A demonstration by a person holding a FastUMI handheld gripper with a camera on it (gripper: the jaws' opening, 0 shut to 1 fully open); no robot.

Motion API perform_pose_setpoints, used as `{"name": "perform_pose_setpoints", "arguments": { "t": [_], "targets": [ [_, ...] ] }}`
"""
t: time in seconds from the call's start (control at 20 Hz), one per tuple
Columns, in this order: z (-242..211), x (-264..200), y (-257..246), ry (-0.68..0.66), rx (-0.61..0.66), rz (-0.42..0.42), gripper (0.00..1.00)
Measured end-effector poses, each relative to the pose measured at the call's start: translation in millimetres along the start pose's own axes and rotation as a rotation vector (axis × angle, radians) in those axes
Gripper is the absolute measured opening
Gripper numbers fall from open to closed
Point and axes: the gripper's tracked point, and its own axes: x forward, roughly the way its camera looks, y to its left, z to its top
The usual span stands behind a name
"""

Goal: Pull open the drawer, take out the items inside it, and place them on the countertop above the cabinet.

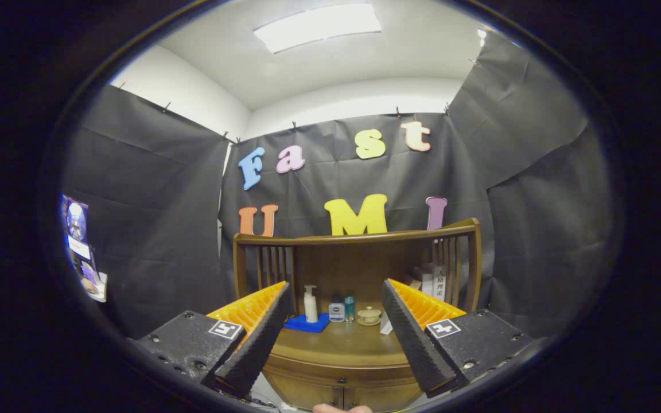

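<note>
Gripper (335, 335) at lower centre of frame, fingers spread wide, nothing between them. Beyond fingers, wooden cabinet (342, 367) in lower middle, drawer front (342, 380) shut, low between the fingertips. On countertop (342, 343) toward the back: white pump bottle (310, 304) on blue cloth (306, 323), small jar (336, 311), teal bottle (349, 308), lidded ceramic cup (369, 315). Books (431, 281) at right behind railing.
</note>
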Motion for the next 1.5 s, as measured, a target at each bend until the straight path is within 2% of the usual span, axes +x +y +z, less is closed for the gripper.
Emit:
{"name": "perform_pose_setpoints", "arguments": {
  "t": [0.3,0.5,0.65,0.8,1.15,1.5],
  "targets": [
    [-15.2,5.5,1.9,-0.004,0.009,-0.032,1.0],
    [-49.6,11.5,0.2,0.013,0.0,-0.039,1.0],
    [-86.9,19.3,3.6,0.053,0.022,-0.032,1.0],
    [-132.7,31.7,-9.4,0.101,0.037,-0.059,1.0],
    [-261.2,52.6,-31.7,0.272,0.007,-0.111,1.0],
    [-353.8,71.9,-33.1,0.424,0.091,-0.116,0.96]
  ]
}}
